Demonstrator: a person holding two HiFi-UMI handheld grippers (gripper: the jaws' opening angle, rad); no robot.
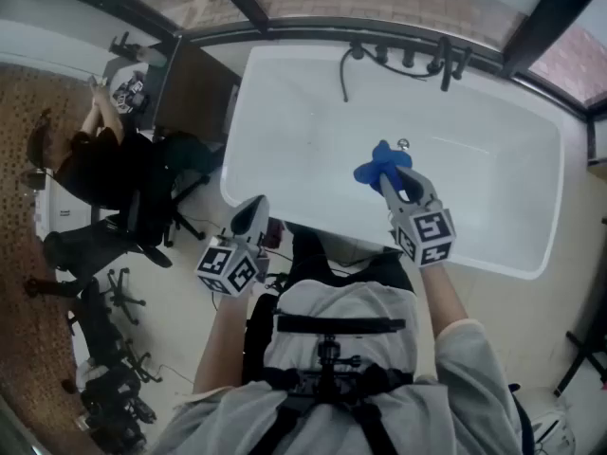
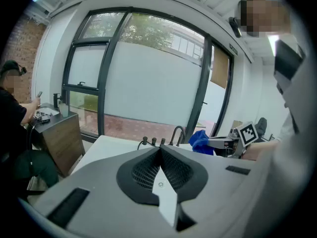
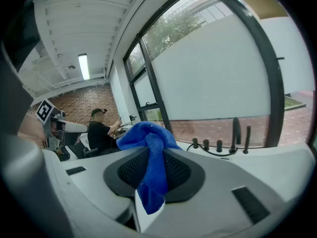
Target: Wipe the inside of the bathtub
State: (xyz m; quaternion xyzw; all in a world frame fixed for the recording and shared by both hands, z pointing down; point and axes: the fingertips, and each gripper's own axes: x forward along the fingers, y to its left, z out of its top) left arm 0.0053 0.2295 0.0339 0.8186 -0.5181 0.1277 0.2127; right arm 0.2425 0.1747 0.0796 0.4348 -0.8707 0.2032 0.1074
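Observation:
A white bathtub (image 1: 493, 93) fills the upper middle of the head view, its taps (image 1: 410, 58) along the far rim. My right gripper (image 1: 391, 180) hovers over the tub's near half, shut on a blue cloth (image 1: 381, 164). In the right gripper view the blue cloth (image 3: 148, 152) hangs from between the pressed jaws. My left gripper (image 1: 252, 214) is held at the tub's near left corner, outside the basin, its jaws shut with nothing between them. From the left gripper view I see the blue cloth (image 2: 200, 142) and the right gripper (image 2: 210, 144) to the right.
A seated person in black (image 1: 104, 173) works at a dark wooden desk (image 1: 194, 88) left of the tub. Office chairs (image 1: 114, 292) stand on the floor at the left. Dark window frames (image 1: 531, 27) run behind the tub.

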